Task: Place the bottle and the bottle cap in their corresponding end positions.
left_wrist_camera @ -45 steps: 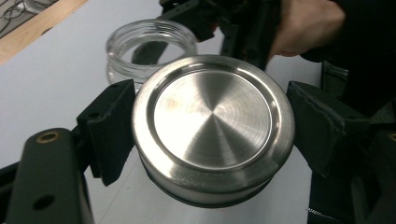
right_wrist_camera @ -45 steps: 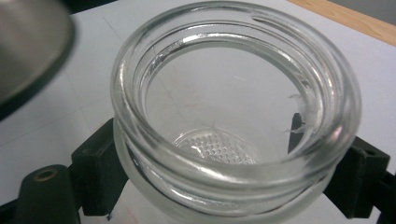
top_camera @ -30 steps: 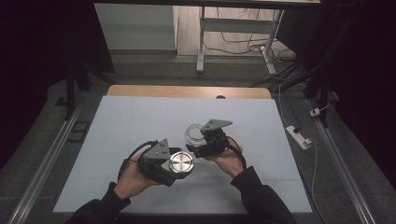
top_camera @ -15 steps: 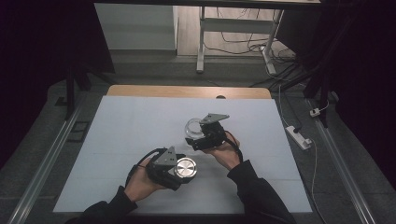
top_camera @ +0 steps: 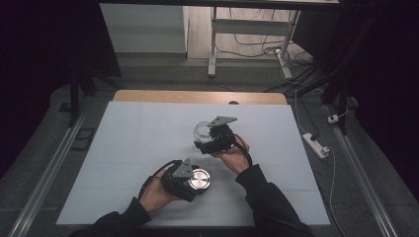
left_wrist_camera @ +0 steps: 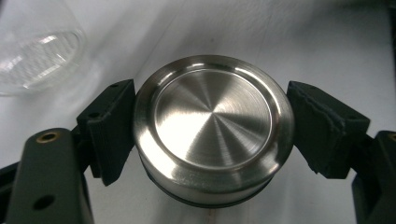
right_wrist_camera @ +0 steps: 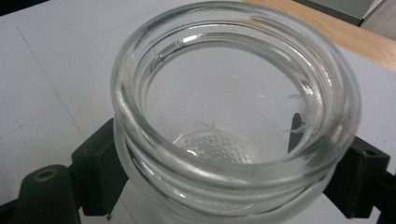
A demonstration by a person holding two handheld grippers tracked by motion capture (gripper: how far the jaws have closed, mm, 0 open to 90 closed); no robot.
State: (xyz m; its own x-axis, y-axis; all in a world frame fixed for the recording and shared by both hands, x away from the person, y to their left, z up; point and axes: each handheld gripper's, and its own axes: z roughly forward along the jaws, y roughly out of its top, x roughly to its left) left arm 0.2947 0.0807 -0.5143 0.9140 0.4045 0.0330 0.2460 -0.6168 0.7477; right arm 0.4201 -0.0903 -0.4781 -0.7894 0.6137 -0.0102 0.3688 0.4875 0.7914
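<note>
You are working over the white table (top_camera: 133,148). Your right gripper (top_camera: 207,134) pinches the open glass jar (right_wrist_camera: 233,116) near the table's middle, and your left gripper (top_camera: 195,181) clamps the steel lid (left_wrist_camera: 212,126) nearer you, apart from the jar.

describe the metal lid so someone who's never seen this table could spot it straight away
On the white table, look near the front edge, where the person's left hand holds the left gripper. Clamped between its black jaws is the lid, a round disc of brushed silver metal with a raised rim. Its only neighbour, the jar in the right gripper, is clear glass.
</note>
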